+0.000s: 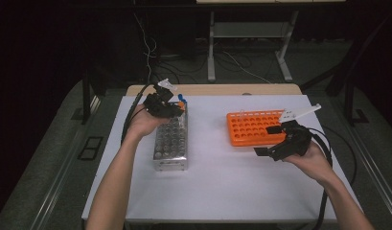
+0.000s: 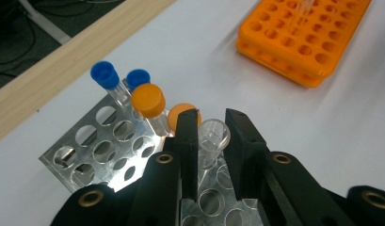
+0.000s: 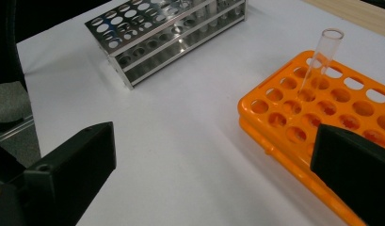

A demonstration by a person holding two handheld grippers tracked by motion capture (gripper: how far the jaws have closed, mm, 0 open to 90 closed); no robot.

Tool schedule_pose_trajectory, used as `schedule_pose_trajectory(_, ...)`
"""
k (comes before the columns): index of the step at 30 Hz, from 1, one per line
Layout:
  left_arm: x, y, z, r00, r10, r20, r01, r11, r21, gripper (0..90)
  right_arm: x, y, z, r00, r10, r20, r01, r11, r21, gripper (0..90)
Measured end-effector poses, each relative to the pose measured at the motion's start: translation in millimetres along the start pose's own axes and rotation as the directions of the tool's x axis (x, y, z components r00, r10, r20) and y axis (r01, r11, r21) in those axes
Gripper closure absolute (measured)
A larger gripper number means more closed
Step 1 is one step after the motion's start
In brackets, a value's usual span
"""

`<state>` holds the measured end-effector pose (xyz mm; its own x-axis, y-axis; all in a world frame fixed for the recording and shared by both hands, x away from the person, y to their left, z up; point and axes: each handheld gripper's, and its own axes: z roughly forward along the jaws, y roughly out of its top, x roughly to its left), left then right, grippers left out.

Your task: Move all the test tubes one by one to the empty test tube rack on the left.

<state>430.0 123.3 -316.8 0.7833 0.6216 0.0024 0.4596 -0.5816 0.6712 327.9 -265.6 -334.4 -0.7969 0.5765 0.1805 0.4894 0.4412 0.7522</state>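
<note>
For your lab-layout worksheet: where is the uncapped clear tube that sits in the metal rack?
In the left gripper view, the uncapped tube stands in the metal rack, between the left tool's jaws, beside an orange-capped tube.

The high view looks forward and down over the whole worktop (image 1: 222, 167). Each gripper view sits close above it; both share the orange rack (image 2: 303, 42) and metal rack (image 3: 166, 33).

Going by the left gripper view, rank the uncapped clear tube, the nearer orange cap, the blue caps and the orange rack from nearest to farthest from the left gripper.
1. Uncapped clear tube, between the left gripper's jaws.
2. Nearer orange cap, by the left jaw tip.
3. Blue caps, beyond, upper left.
4. Orange rack, far, upper right.
</note>
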Motion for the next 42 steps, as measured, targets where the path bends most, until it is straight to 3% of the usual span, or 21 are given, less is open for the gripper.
schedule_pose_trajectory(9, 2.2, -7.3, 12.4, 0.9998, -0.014, 0.017, 0.014, 0.9997, 0.021, 74.2, -13.5, 7.1, 8.1, 0.9998, 0.021, 0.008, -0.021, 1.000, 0.004, 0.2)
schedule_pose_trajectory(17, 0.0, -9.4, 15.9, 0.9997, -0.023, 0.006, 0.022, 0.9988, 0.044, 72.1, -36.8, 7.4, 21.3, 0.9973, 0.069, 0.025, -0.069, 0.998, 0.007, 0.2)
schedule_pose_trajectory(24, -3.9, -12.1, 7.1, 0.9965, -0.073, 0.040, 0.072, 0.9970, 0.030, 55.8, -49.2, 7.5, 33.1, 0.9959, 0.085, 0.032, -0.085, 0.996, 0.009, 0.3)
schedule_pose_trajectory(38, -26.9, -25.1, -23.0, 0.9919, -0.105, 0.072, 0.108, 0.9935, -0.036, 27.6, -67.2, 8.1, 67.7, 0.9936, 0.100, 0.052, -0.103, 0.993, 0.052, 0.3)
schedule_pose_trajectory(42, -34.0, -32.8, -27.5, 0.9870, -0.123, 0.103, 0.128, 0.9909, -0.042, 17.0, -71.8, 8.6, 76.1, 0.9927, 0.103, 0.063, -0.106, 0.993, 0.053, 0.3)
